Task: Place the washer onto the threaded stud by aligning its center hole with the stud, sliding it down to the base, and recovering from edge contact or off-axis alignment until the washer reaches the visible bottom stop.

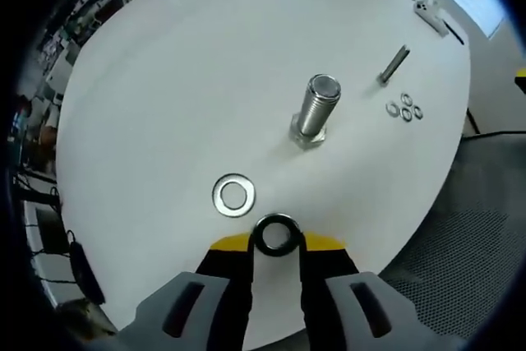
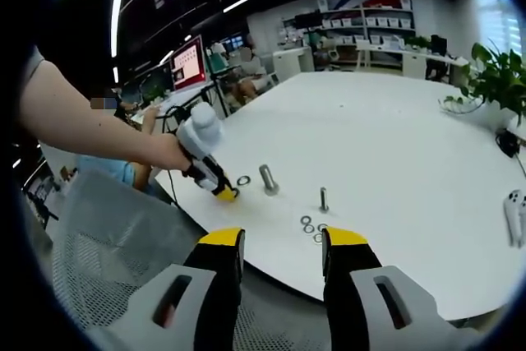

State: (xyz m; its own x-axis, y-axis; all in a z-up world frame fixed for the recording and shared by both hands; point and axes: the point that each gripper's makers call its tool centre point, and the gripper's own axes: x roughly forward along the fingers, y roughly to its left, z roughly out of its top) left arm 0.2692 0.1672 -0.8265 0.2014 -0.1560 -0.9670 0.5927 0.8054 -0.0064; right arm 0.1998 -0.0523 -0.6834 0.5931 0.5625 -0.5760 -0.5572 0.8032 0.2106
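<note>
A thick threaded stud (image 1: pixel 316 108) stands upright on its hex base on the white round table (image 1: pixel 164 80). A dark washer (image 1: pixel 275 219) is held on edge between the yellow tips of my left gripper (image 1: pixel 275 242), short of the stud and low over the table. A second, shiny washer (image 1: pixel 219 195) lies flat just left of the tips. In the right gripper view the left gripper (image 2: pixel 220 191) is held by a person's hand near the flat washer (image 2: pixel 243 180) and the stud (image 2: pixel 268 178). My right gripper (image 2: pixel 282 240) hangs open off the table's near edge, holding nothing.
A thin stud (image 1: pixel 394 63) and three small washers (image 1: pixel 404 108) lie to the right of the big stud. A mesh chair (image 2: pixel 99 244) stands by the table edge. A plant (image 2: pixel 493 80) and a white controller (image 2: pixel 516 211) are at the far right.
</note>
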